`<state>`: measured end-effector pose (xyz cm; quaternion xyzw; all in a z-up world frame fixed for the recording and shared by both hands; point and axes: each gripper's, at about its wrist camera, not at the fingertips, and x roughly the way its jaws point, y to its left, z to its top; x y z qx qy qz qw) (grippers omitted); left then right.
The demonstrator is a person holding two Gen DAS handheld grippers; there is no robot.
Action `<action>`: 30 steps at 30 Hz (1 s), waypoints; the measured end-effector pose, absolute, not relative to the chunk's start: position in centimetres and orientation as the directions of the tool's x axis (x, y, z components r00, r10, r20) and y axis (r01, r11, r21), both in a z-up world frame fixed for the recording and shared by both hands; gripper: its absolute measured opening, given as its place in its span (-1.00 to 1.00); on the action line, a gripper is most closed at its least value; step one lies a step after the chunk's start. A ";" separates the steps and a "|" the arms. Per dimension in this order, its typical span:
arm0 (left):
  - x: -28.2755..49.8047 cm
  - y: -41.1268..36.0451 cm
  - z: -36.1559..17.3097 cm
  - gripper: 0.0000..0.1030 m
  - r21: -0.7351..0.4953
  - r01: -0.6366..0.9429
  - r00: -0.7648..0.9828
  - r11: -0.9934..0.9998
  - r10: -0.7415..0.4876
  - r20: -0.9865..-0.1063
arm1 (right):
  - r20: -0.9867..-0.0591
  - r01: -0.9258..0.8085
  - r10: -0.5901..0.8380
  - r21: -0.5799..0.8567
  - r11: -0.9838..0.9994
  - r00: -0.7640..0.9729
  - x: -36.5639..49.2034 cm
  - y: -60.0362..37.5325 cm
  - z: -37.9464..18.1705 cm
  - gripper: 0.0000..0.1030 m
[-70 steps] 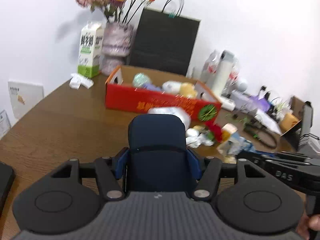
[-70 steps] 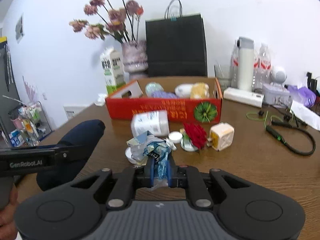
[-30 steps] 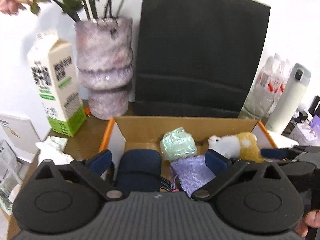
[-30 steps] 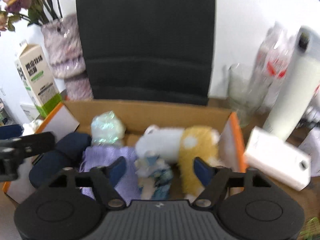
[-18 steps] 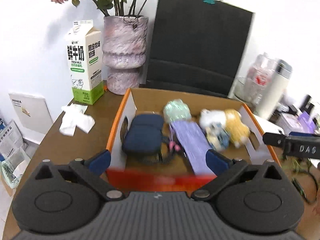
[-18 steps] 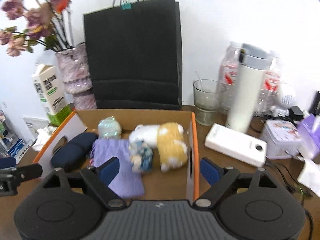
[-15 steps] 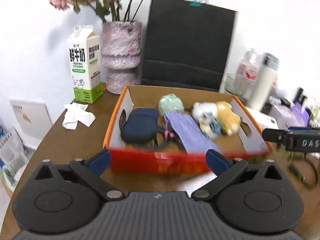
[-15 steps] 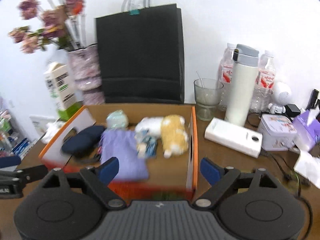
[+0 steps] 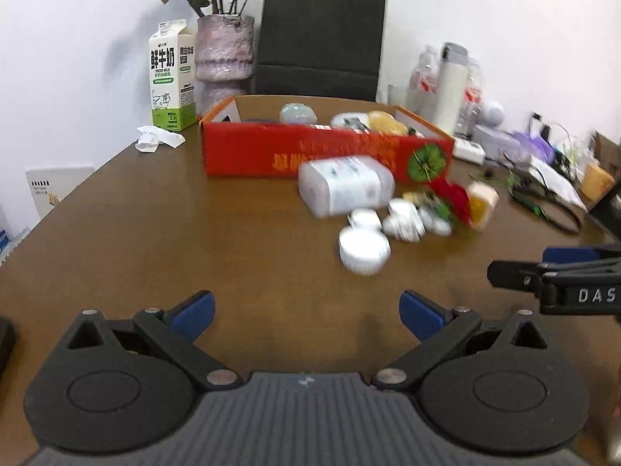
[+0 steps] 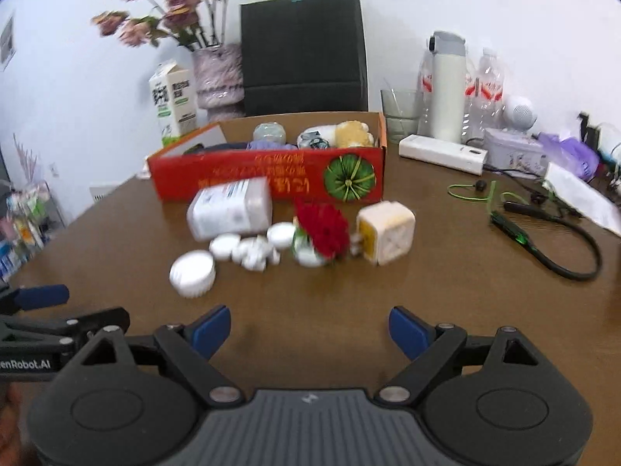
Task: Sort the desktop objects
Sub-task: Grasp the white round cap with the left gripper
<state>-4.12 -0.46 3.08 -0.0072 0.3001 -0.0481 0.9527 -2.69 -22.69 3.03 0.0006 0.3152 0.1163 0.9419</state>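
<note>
My left gripper is open and empty, low over the brown table, well in front of the red box. My right gripper is open and empty too. The red box holds a dark blue case, a purple pouch, a pale green ball and a plush toy. In front of it lie a white packet, a white jar, small white caps, a red flower and a yellow-white cube. The same pile shows in the left wrist view.
A milk carton, a vase of flowers and a black paper bag stand behind the box. A white flask, bottles, a power bank, a tin and cables crowd the right side. Crumpled paper lies left.
Both grippers have pulled back from over the box and dropped low toward the near table edge. The blue case and the wrapped item they held earlier now lie in the box.
</note>
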 end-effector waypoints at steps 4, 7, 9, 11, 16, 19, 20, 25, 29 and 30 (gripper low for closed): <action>-7.0 -0.1 2.6 1.00 -0.037 0.031 0.838 0.999 -0.046 -0.544 | -0.555 -0.230 0.243 0.094 0.969 0.796 -6.7 -23.2 2.5 0.72; -8.4 0.6 2.9 1.00 -0.050 0.017 0.848 0.999 -0.041 -0.529 | -0.544 -0.214 0.254 0.138 0.967 0.800 -8.8 -23.8 2.2 0.73; -8.7 1.0 2.9 1.00 -0.061 0.022 0.840 0.998 -0.052 -0.539 | -0.543 -0.227 0.264 0.135 0.965 0.797 -10.0 -23.5 1.9 0.73; -8.8 1.1 2.7 1.00 -0.062 0.028 0.836 0.998 -0.057 -0.546 | -0.538 -0.237 0.262 0.118 0.964 0.801 -10.7 -23.1 1.9 0.73; -8.9 0.6 2.9 1.00 -0.059 0.044 0.829 0.997 -0.069 -0.555 | -0.536 -0.252 0.271 0.110 0.962 0.800 -10.8 -22.2 2.1 0.74; -8.9 0.1 2.8 1.00 -0.048 0.057 0.828 0.997 -0.073 -0.556 | -0.533 -0.246 0.270 0.118 0.962 0.802 -10.9 -22.5 2.0 0.79; -8.6 -0.2 2.8 1.00 -0.040 0.067 0.821 0.997 -0.078 -0.565 | -0.540 -0.241 0.267 0.121 0.963 0.798 -10.6 -22.7 1.9 0.79; -5.6 -1.7 3.4 0.97 -0.031 0.131 0.801 0.991 -0.124 -0.586 | -0.558 -0.205 0.260 0.160 0.966 0.788 -7.7 -23.9 2.1 0.77; -1.7 -2.5 3.7 0.71 -0.067 0.186 0.787 0.980 -0.189 -0.587 | -0.529 -0.219 0.278 0.174 0.960 0.801 -4.2 -24.5 2.9 0.67; -0.6 -2.7 3.7 0.61 -0.066 0.188 0.781 0.980 -0.190 -0.595 | -0.524 -0.218 0.279 0.178 0.960 0.805 -3.0 -24.7 3.1 0.63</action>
